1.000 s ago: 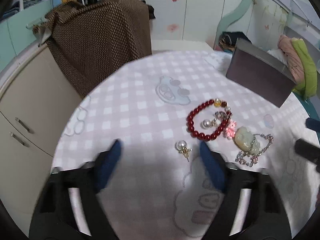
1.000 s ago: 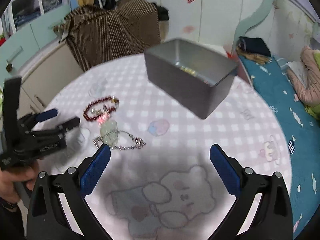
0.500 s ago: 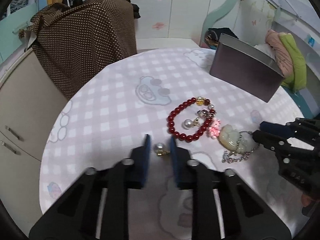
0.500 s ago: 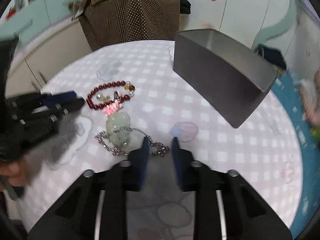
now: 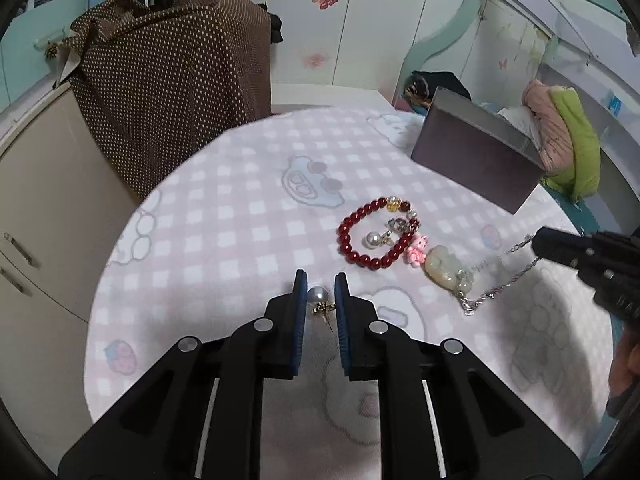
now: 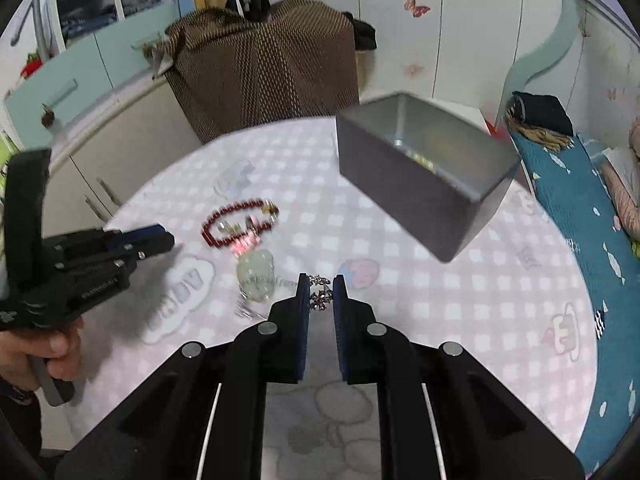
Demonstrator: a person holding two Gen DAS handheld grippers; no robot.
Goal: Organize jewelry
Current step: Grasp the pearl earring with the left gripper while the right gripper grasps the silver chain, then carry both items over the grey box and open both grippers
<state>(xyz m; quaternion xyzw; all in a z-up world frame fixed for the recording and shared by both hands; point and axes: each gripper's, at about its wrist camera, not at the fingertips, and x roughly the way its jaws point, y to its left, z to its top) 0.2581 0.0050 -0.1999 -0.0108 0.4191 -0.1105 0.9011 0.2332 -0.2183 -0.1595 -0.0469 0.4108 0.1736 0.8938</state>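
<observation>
While both claws are closed down on jewelry, the scene reads as follows.

Left gripper (image 5: pixel 321 294): jaws narrow, pinching a pearl stud earring (image 5: pixel 318 295) between the blue pads, its gold post pointing down and to the right.

Right gripper (image 6: pixel 321 294): jaws narrow, clamped on the silver chain (image 6: pixel 320 298) of the pendant necklace; links show between the pads.

Pendant (image 5: pixel 444 270): pale green stone, lying on the tablecloth just right of the bracelet; its chain (image 5: pixel 496 276) runs up from the cloth to the right claw's tips (image 5: pixel 552 245), taut and lifted in that stretch.

Red bead bracelet (image 5: pixel 376 238): flat on the cloth ahead of the left claw, with a small pink charm (image 5: pixel 417 249) at its lower right edge.

Second pearl earring (image 5: pixel 374 239): lying inside the bracelet's ring.

Metal box (image 6: pixel 424 176): grey, open at the top, on the far right part of the table, well apart from the jewelry; something small and gold-coloured lies inside, too blurred to name.

Tablecloth (image 5: pixel 224 240): pink and white check with cartoon prints, covering a round table.

Brown dotted cloth (image 5: pixel 176 76): draped over something behind the table.
</observation>
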